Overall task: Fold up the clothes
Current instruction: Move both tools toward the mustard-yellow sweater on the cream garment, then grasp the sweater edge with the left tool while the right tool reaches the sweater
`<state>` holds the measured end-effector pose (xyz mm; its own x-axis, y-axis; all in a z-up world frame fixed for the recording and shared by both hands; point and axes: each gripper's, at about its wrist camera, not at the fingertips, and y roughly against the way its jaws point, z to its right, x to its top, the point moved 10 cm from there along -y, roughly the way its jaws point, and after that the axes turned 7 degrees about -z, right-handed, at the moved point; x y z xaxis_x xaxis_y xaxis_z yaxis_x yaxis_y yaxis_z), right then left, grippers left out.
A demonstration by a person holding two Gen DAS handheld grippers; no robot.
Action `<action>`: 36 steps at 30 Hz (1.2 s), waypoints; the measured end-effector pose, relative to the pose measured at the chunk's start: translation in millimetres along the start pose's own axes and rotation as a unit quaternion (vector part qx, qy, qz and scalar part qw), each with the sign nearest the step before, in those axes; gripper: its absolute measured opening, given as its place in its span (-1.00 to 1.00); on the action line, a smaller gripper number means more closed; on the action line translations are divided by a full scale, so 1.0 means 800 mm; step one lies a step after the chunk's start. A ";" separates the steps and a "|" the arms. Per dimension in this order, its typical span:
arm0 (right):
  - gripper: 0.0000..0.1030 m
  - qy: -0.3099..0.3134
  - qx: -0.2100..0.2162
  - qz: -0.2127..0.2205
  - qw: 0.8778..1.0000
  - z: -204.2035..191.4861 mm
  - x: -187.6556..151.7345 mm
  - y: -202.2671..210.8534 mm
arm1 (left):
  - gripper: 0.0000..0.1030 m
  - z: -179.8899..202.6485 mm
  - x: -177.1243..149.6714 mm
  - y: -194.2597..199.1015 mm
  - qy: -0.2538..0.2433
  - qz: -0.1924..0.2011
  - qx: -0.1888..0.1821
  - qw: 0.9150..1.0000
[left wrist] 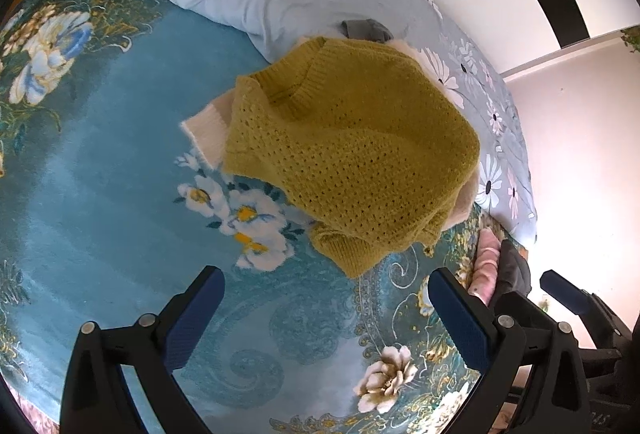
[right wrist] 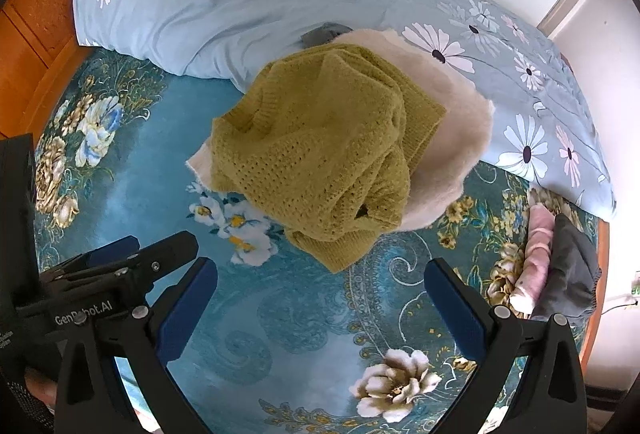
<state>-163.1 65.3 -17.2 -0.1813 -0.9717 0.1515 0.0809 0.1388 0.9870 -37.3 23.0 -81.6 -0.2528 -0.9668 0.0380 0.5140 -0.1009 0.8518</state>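
Observation:
A mustard-yellow knit sweater (left wrist: 352, 150) lies crumpled on a cream fluffy garment (right wrist: 448, 138), whose white cuff (left wrist: 208, 126) sticks out at the left. The pile sits mid-bed on the teal floral blanket (left wrist: 120, 162). The sweater also shows in the right wrist view (right wrist: 320, 154). My left gripper (left wrist: 326, 298) is open and empty, hovering above the blanket just short of the sweater's near hem. My right gripper (right wrist: 320, 290) is open and empty in the same spot. The left gripper's body (right wrist: 120, 266) shows at the right view's left.
A light-blue daisy duvet (right wrist: 240, 2) is bunched along the far side. A grey item (left wrist: 366, 30) peeks from behind the pile. Folded pink (right wrist: 536, 254) and dark grey clothes (right wrist: 572, 266) lie at the bed's right edge. A wooden headboard (right wrist: 36, 34) stands left, a white wall (left wrist: 580, 154) right.

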 end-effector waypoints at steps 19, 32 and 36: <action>1.00 -0.048 -0.001 -0.052 0.998 0.053 -0.004 -0.060 | 0.98 -0.090 0.102 -0.098 0.129 -0.057 -0.003 0.990; 1.00 -0.125 -0.022 -0.071 0.989 0.144 -0.059 -0.052 | -0.80 -0.114 0.156 -0.168 0.193 -0.084 0.028 0.977; 1.00 -0.159 -0.026 -0.071 0.984 0.169 -0.082 -0.044 | -0.81 -0.077 0.155 -0.118 0.116 -0.022 0.015 0.993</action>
<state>-286.2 150.2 -55.0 -0.4910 -0.8707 0.0285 0.0808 -0.0129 0.9966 -66.6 -101.7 -189.2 -0.0767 -0.9900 -0.1183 0.4803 -0.1407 0.8657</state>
